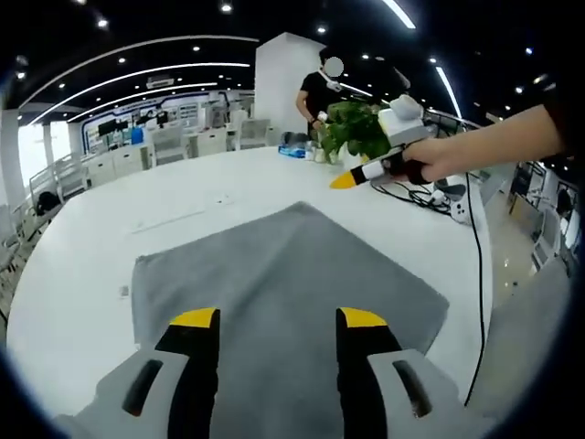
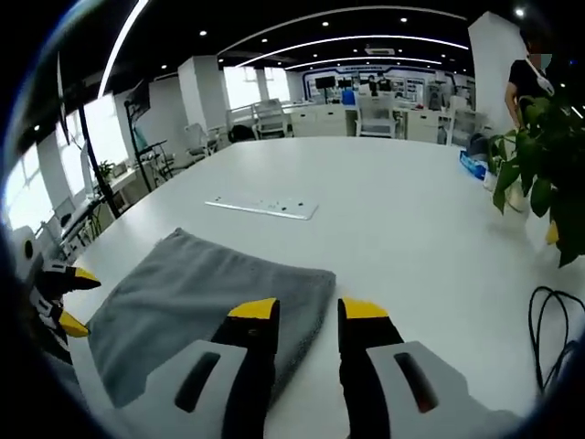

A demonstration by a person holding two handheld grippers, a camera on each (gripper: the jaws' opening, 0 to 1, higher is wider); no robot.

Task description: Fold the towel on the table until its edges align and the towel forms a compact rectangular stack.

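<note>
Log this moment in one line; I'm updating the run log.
towel: flat on table | left gripper: open, over towel | right gripper: open, at towel edge

A large open-plan hall is seen beyond the jaws in both views. A dark ceiling [image 2: 384, 27] is crossed by curved strip lights [image 1: 137, 73] and dotted with small spotlights. A broad white column [image 1: 283, 82] is set ahead of the left jaws, slightly to their right. Bright windows [image 2: 32, 197] are ranged far to the left of the right jaws, with dark stands in front of them. Rows of white desks and chairs [image 2: 375, 114] are placed far ahead, against a wall with screens [image 2: 324, 82]. Further white desks [image 1: 164, 146] are lined up ahead and left of the left jaws.
</note>
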